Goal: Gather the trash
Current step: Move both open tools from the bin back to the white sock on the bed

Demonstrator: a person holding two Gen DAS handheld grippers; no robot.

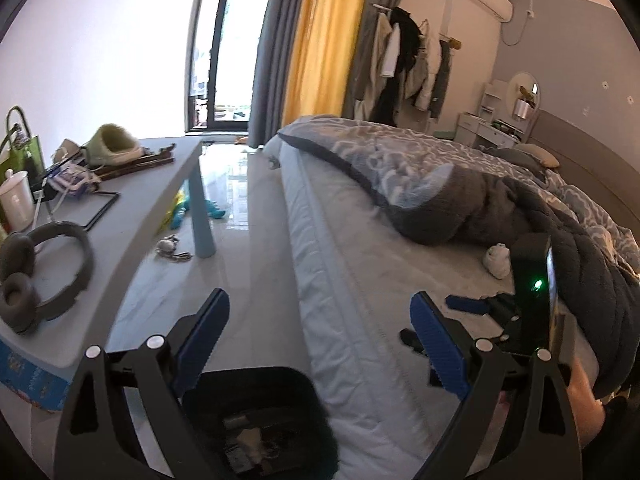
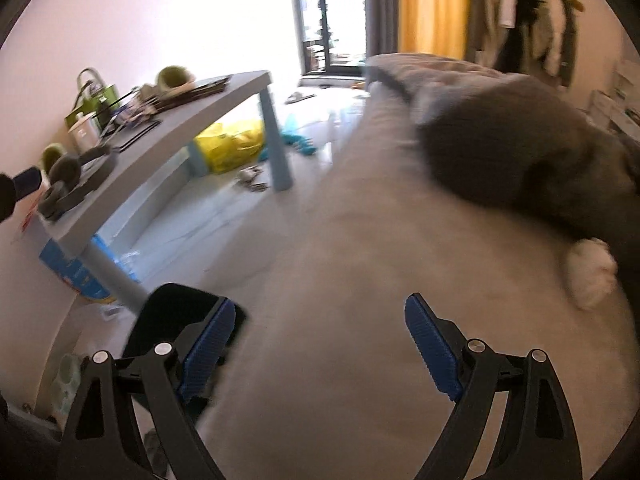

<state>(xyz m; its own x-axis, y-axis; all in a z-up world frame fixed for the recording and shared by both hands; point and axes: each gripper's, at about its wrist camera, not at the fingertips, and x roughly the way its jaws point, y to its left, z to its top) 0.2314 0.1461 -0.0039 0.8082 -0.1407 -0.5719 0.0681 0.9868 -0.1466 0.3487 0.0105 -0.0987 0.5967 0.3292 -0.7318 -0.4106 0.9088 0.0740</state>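
Observation:
A crumpled white tissue (image 1: 498, 261) lies on the bed sheet against the dark duvet; the blurred right wrist view shows this tissue (image 2: 591, 276) at its far right. A black trash bin (image 1: 256, 420) with scraps inside stands on the floor beside the bed, right under my left gripper (image 1: 320, 340), which is open and empty. My right gripper (image 2: 320, 346) hovers over the mattress, open with nothing between its pads, and the bin (image 2: 176, 320) is at its left. In the left wrist view, one of the right gripper's fingers (image 1: 466, 305) shows low over the sheet, short of the tissue.
A grey table (image 1: 132, 216) on the left holds headphones (image 1: 38, 276), a white cup (image 1: 16, 204) and a green bag (image 1: 24, 148). A yellow bag (image 2: 232, 148) and toys lie on the floor under and beyond it. The rumpled duvet (image 1: 460, 196) covers the bed's right side.

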